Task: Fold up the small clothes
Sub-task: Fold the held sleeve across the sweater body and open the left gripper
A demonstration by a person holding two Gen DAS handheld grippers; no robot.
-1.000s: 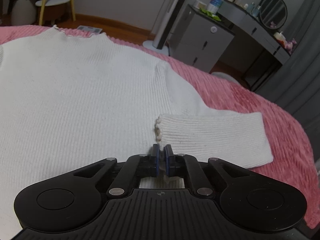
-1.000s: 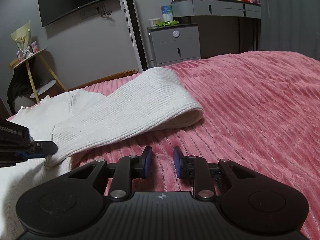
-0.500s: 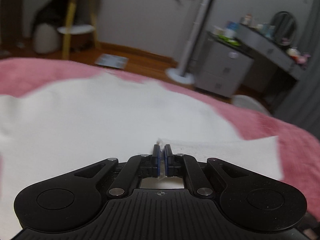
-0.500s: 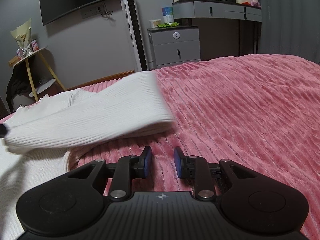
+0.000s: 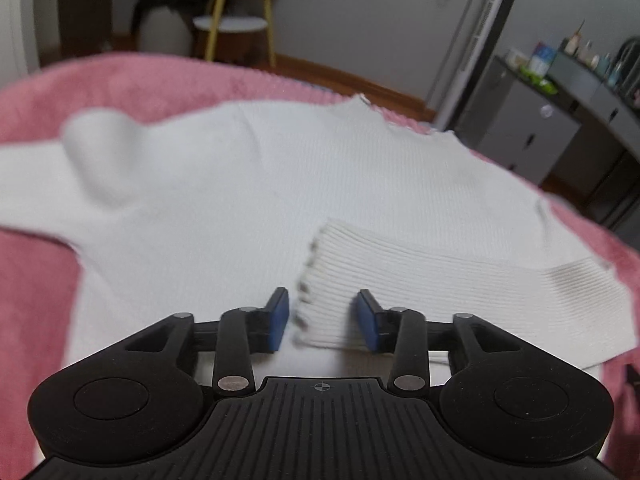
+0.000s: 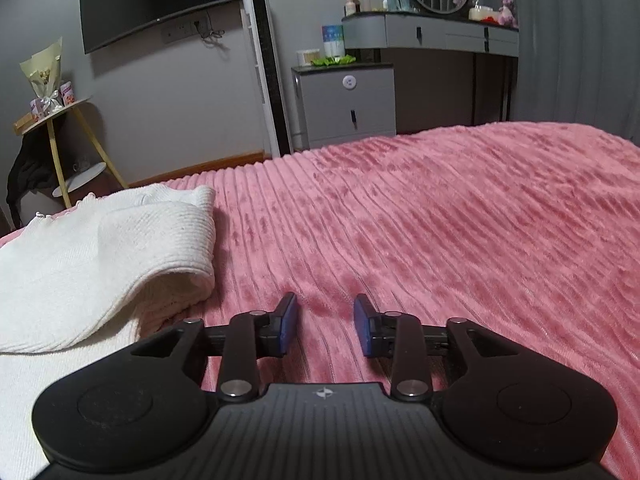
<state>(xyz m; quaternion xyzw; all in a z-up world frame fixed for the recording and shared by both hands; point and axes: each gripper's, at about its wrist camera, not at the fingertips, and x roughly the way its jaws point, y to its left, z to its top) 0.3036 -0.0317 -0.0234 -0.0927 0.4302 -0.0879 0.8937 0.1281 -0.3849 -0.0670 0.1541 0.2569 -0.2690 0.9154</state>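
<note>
A white ribbed knit sweater lies flat on the bed's pink ribbed blanket. One sleeve is folded across its body. The left gripper jaws are opening, with the sleeve's cuff between them but not pinched. The right gripper jaws are opening too, over bare blanket, holding nothing.

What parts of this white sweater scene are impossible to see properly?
- Sweater hem: left wrist view, hidden behind the left tool, whose jaws are opening around the cuff.
- Far sleeve: same view, motion-blurred.
- Sweater body: right wrist view, cut by the left edge; right tool, also opening, holds nothing.
</note>
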